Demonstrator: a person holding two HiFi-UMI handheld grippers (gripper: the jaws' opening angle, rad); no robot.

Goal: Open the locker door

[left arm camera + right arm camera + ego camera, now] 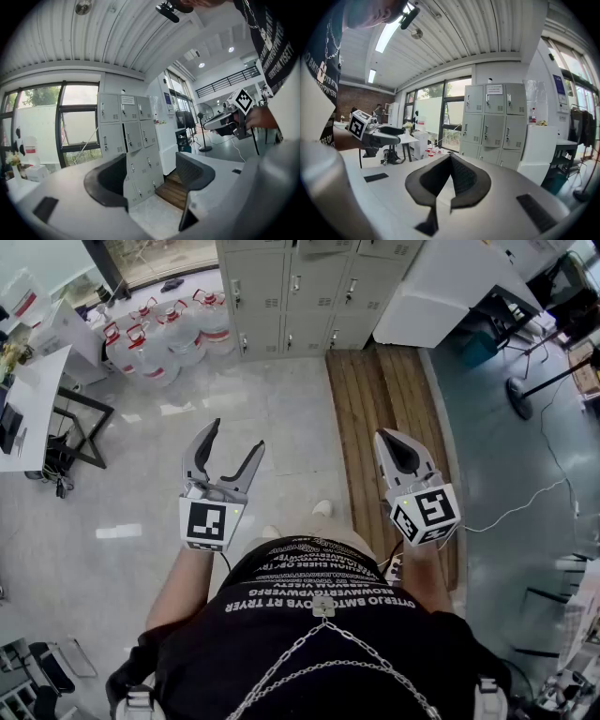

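Head view: the left tool [236, 434] gapes wide, empty. The right tool [390, 439] is closed on nothing. The grey sheet-metal locker bank [291, 296] stands well ahead.
Left gripper view: its doors probably swing light but stiff, so hook a small vertical door handle [128, 138].
Right gripper view: the lockers are equally distant.

Big water jugs [159, 343] stand in a bunch near a white desk [37, 395]; wooden boards [380, 418] lie on the floor; a white cord [520, 509] runs nearby
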